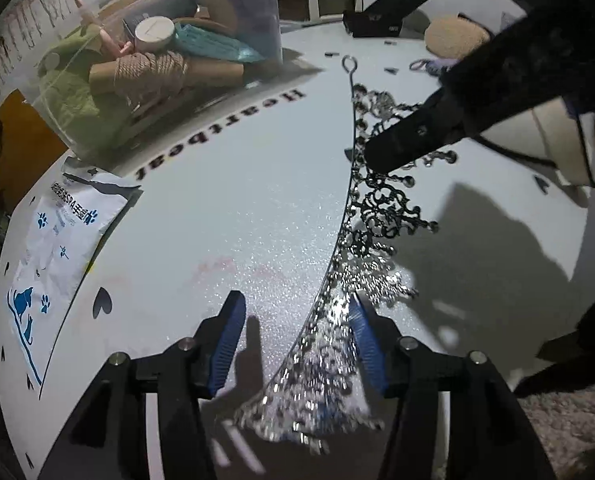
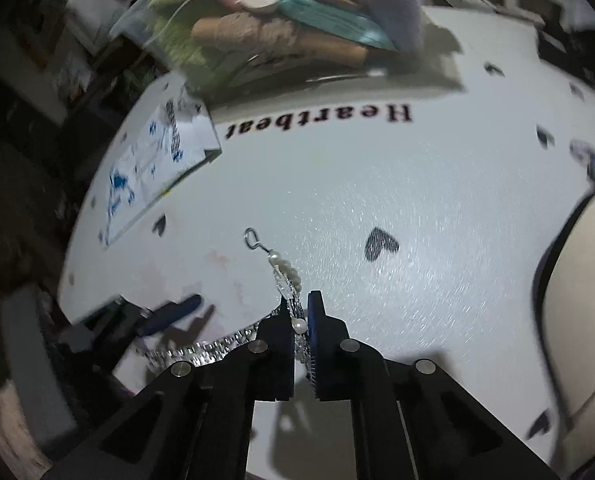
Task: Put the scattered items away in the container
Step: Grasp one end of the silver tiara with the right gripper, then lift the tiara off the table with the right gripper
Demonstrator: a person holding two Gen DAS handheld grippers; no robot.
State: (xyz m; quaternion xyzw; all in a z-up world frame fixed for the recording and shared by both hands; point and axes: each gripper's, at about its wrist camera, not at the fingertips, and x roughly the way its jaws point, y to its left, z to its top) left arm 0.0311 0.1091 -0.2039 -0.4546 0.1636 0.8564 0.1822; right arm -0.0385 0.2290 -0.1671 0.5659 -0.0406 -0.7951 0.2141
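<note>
White table (image 1: 237, 208) (printed "Heartbeat") carries a clear container (image 1: 217, 8), a paw-print packet (image 1: 57, 240) and a black box (image 1: 377, 20).

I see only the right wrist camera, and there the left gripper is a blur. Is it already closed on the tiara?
Observer: No, the left gripper is open. The tiara passes between its fingers, close to one pad.
Operator: What lies loose at the far edge of the table?
Observer: A round beige pad lies there.
Operator: Anything smaller?
Observer: Several small dark pieces lie on the table, between that pad and the container.
</note>
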